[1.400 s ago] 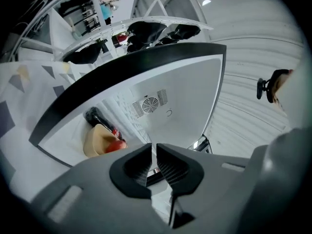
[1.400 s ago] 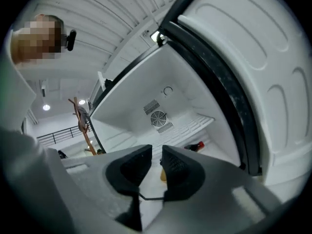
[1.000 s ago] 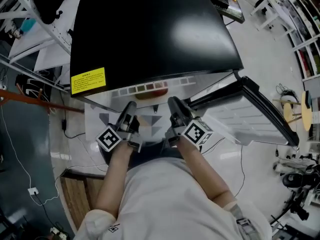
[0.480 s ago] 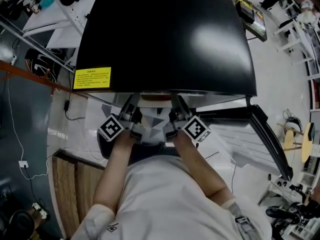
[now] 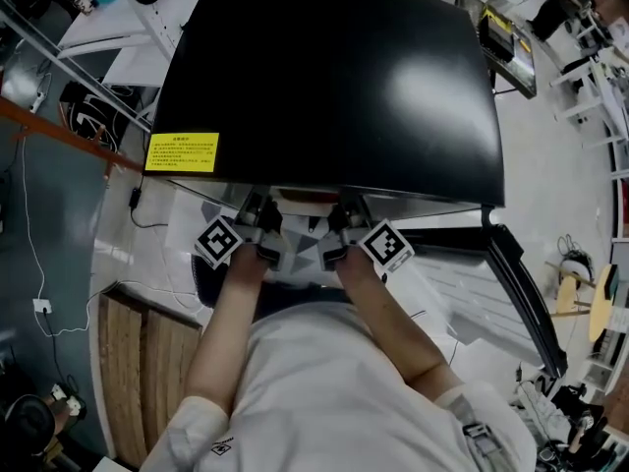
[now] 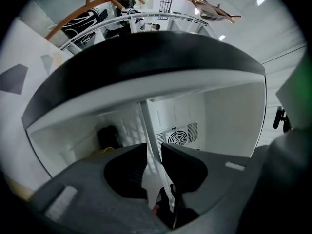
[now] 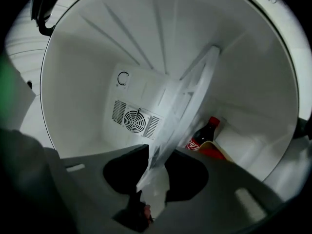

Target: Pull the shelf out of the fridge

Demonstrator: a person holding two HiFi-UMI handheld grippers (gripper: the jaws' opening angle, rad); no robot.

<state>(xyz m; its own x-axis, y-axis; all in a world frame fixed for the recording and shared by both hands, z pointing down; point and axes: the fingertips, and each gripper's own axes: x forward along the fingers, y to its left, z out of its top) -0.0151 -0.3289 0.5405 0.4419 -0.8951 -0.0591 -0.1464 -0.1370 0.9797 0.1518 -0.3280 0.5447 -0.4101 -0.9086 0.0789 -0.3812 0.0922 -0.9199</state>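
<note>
In the head view the glossy black fridge top (image 5: 334,77) hides the interior — the left gripper (image 5: 254,220) and right gripper (image 5: 344,220) lose their tips beneath it. The red-capped dark bottle (image 7: 204,133) has its base lost behind the white plastic shelf (image 7: 190,91).

Reaches forward with both forearms (image 5: 224,334), side by side. Holds left gripper (image 5: 256,206) and right gripper (image 5: 346,210) level and near each other, marker cubes (image 5: 218,241) facing up. Has just been closing both pairs of jaws; pinches the thin shelf (image 7: 194,87) edge in each.
</note>
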